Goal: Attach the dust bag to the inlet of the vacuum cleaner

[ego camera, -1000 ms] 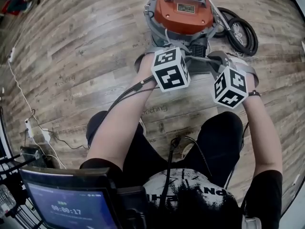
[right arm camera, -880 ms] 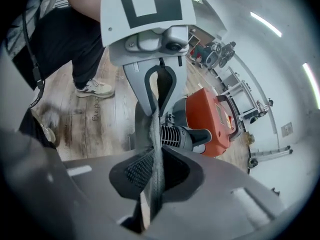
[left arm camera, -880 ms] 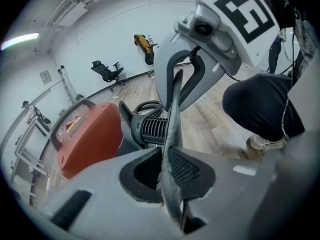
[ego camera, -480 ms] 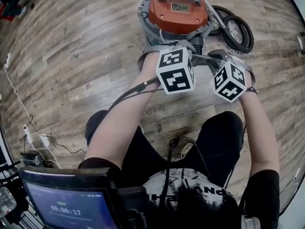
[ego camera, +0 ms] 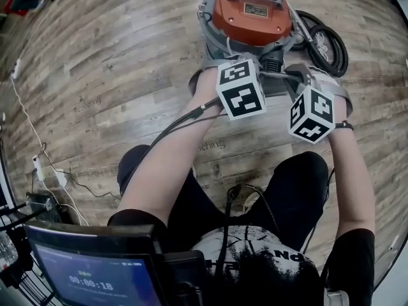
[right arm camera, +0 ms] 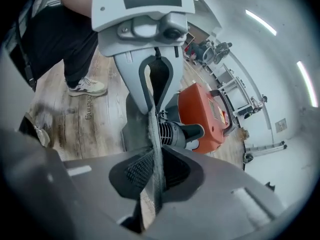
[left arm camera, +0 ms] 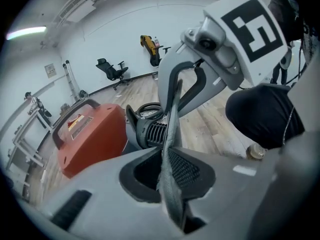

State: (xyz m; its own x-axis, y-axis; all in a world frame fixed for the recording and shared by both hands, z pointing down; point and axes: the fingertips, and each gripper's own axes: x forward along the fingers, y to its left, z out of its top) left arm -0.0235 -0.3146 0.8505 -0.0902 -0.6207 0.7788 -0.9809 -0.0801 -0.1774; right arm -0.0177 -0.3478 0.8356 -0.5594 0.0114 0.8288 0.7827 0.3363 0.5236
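On the wooden floor (ego camera: 95, 75) we see little change: our left hand-held gripper (left arm camera: 169, 180) and right hand-held gripper (right arm camera: 155, 180) still pinch the grey dust bag (left arm camera: 173, 109) just before the vacuum cleaner's (ego camera: 252, 14) inlet (right arm camera: 185, 132), so it seems not yet attached.

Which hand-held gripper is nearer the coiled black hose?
Right. The right hand-held gripper sits just below the hose in the head view; the left hand-held gripper is farther over, before the orange vacuum cleaner. Both clamp the dust bag.

Light: bright, even, from ceiling strip lights (right arm camera: 260, 21).
Shadows: faint, soft.
Edges: heavy fisheye bending, dark corners.
Foreground: blurred in both gripper views.
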